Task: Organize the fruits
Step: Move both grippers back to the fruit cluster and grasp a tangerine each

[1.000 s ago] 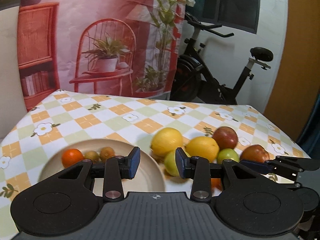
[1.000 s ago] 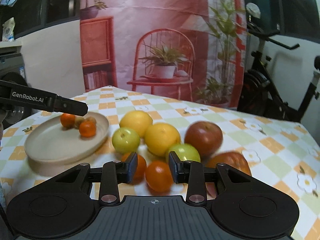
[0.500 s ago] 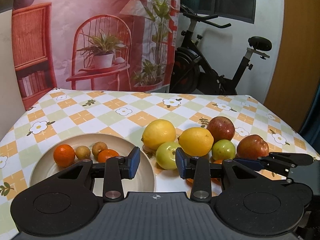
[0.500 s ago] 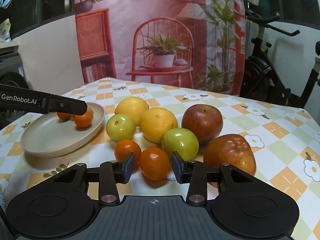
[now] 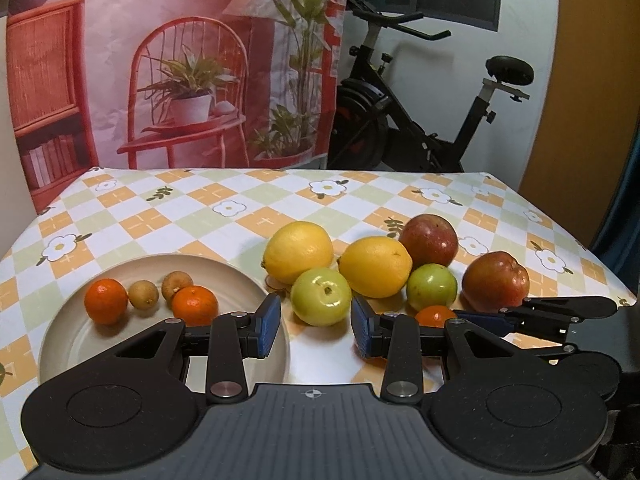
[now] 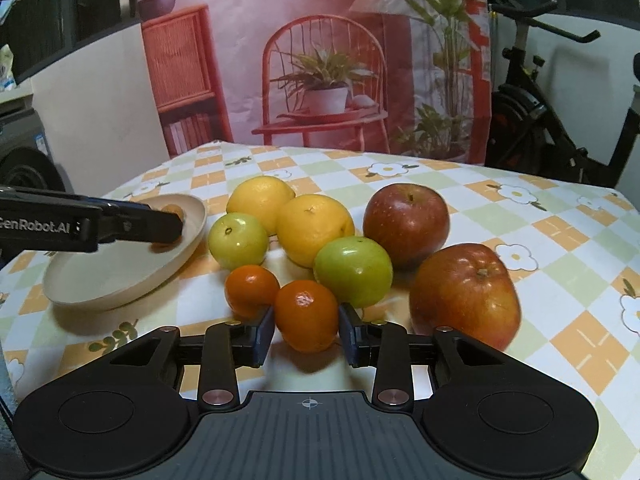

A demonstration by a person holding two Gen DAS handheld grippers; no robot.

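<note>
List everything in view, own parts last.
plate: one, cream, left side
plate mandarins: two, orange, on the plate
small round fruits: two, brownish, on the plate
yellow citrus: two, yellow, cluster's back
green apples: two, green, before the citrus
red apples: two, red, cluster's right
loose mandarins: two, orange, cluster's near side
tablecloth: one, orange-green checks, covering the table
backdrop: one, pink-red print, behind
exercise bike: one, black, back right
left gripper: one, black, open, empty, by the plate
right gripper: one, black, jaws just closing, loose mandarin between them
</note>
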